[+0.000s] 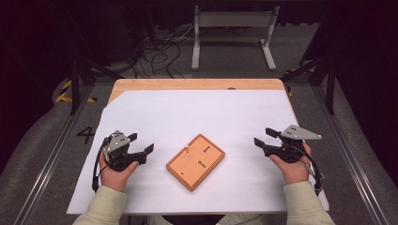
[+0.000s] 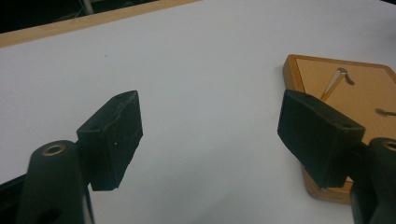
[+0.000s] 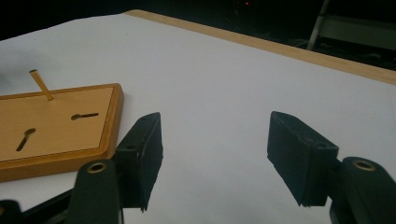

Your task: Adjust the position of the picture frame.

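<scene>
Nearest, two cream sleeves (image 1: 105,206) and hands, each holding a black gripper. Left gripper (image 1: 141,143) with jaws spread wide, nothing between them; right gripper (image 1: 265,137) likewise spread and empty. Between the two grippers, apart from both — a wooden board (image 1: 195,161) flat on white paper (image 1: 202,112), with two keyhole slots and a small upright peg (image 3: 41,85). Beyond, the table's wooden edge (image 1: 197,84), then dark floor.

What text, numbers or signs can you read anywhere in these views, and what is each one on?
"4": dark numeral on the grey floor left of the table, at.
Yellow-and-black striped hazard tape on the floor: no wording.
Rectangular wooden board, white paper sheet, both grippers: no readable text.
</scene>
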The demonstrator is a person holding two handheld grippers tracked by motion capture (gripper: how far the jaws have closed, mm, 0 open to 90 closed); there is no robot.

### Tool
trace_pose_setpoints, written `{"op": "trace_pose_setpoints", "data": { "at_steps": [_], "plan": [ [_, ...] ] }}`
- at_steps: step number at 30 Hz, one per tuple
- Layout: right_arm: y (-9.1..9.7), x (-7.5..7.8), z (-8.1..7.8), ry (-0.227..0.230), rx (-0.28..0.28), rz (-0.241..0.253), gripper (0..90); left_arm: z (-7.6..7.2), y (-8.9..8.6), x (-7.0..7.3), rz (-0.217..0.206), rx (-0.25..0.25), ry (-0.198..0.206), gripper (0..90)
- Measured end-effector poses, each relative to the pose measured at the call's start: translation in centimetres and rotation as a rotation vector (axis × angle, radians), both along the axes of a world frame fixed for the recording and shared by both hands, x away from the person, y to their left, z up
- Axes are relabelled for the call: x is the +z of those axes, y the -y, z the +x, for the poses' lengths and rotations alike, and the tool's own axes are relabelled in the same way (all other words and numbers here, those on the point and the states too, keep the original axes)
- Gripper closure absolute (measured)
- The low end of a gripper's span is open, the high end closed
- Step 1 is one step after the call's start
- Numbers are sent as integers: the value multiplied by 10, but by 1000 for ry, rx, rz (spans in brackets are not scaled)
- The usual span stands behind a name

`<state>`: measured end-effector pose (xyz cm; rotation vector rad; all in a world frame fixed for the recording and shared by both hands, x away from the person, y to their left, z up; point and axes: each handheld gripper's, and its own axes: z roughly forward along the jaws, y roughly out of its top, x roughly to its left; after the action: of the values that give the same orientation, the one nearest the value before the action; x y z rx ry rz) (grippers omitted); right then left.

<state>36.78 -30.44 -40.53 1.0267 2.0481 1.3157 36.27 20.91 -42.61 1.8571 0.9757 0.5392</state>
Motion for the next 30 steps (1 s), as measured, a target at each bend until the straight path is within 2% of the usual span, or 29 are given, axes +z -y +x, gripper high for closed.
{"op": "trace_pose_setpoints", "data": {
  "at_steps": [23, 26, 28, 30],
  "plan": [
    [4, 2, -4, 1, 1, -2, 363, 2, 6, 1, 13, -18, 0, 248],
    [5, 2, -4, 0, 0, -3, 362, 2, 9, -1, 19, -23, -14, 248],
    [5, 2, -5, 0, 2, -6, 362, 2, 12, -2, 38, -40, -19, 276],
    [4, 2, -6, 0, 5, -10, 362, 3, 16, -4, 50, -68, -35, 343]
  ]
}}
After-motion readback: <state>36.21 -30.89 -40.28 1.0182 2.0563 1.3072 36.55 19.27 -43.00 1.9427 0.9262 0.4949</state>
